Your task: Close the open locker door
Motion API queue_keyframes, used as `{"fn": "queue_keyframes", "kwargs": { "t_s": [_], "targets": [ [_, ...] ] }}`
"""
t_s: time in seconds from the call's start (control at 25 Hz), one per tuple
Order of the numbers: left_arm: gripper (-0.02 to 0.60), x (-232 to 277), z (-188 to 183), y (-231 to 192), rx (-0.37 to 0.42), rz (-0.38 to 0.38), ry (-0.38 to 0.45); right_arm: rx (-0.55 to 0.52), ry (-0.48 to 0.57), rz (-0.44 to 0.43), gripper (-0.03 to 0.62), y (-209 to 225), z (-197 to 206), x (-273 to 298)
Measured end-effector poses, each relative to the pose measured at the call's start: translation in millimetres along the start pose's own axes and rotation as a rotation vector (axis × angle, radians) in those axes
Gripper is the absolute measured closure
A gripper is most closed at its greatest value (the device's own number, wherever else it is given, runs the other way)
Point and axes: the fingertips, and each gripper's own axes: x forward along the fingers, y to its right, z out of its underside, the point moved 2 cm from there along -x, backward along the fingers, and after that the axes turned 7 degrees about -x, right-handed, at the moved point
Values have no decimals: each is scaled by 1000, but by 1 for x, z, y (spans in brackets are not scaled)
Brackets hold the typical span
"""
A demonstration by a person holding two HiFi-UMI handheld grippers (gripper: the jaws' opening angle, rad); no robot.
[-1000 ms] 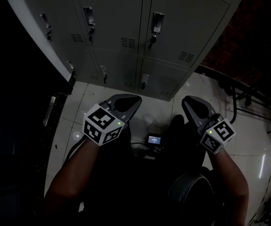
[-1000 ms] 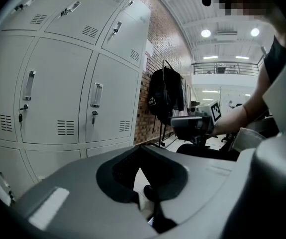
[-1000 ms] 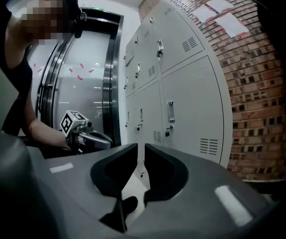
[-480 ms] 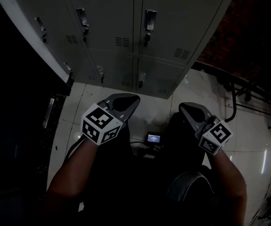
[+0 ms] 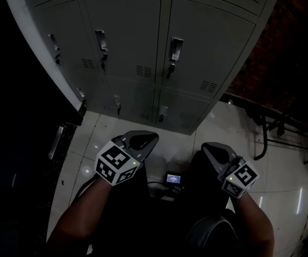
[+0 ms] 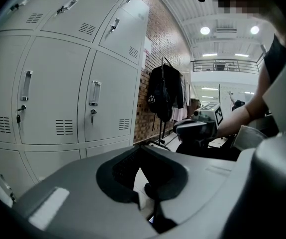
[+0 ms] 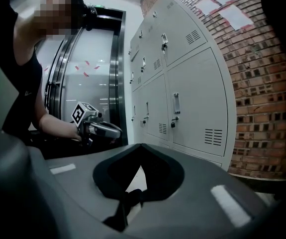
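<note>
Grey metal locker bank (image 5: 159, 52) fills upper frame, ahead of left gripper (image 5: 144, 138) and right gripper (image 5: 208, 148) at lower centre, both with jaws pressed together on nothing; left slightly nearer

You hold the left gripper (image 5: 139, 139) and the right gripper (image 5: 213, 150) side by side, low over the pale tiled floor (image 5: 178, 146), short of the grey lockers (image 5: 143, 42). Their doors (image 5: 204, 44) in sight all sit flush. A small lit screen (image 5: 173, 178) lies on the floor between your arms (image 5: 84, 208).
</note>
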Motion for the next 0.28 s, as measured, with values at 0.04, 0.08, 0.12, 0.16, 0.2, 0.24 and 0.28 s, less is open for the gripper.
{"fn": "queue_keyframes", "kwargs": {
  "t_s": [0.04, 0.08, 0.12, 0.16, 0.2, 0.24, 0.28],
  "targets": [
    [569, -1, -1, -1, 1, -2, 0, -1, 4, -1, 592, 1, -1, 1],
    [569, -1, -1, -2, 0, -4, 0, -7, -5, 2, 592, 2, 1, 0],
    [569, -2, -1, -3, -2, -6, 1, -13, -20, 7, 592, 3, 4, 0],
    [569, -2, -1, -2, -5, -6, 0, -16, -28, 9, 592, 3, 6, -1],
    [569, -3, 0, -2, -8, -6, -1, -15, -27, 7, 592, 2, 5, -1],
    [569, -3, 2, -1, -11, -5, -3, -11, -21, 2, 592, 0, 4, -1],
    [569, -3, 3, 0, -14, -4, -5, -6, -15, -3, 592, -2, 3, -1]
  ]
}}
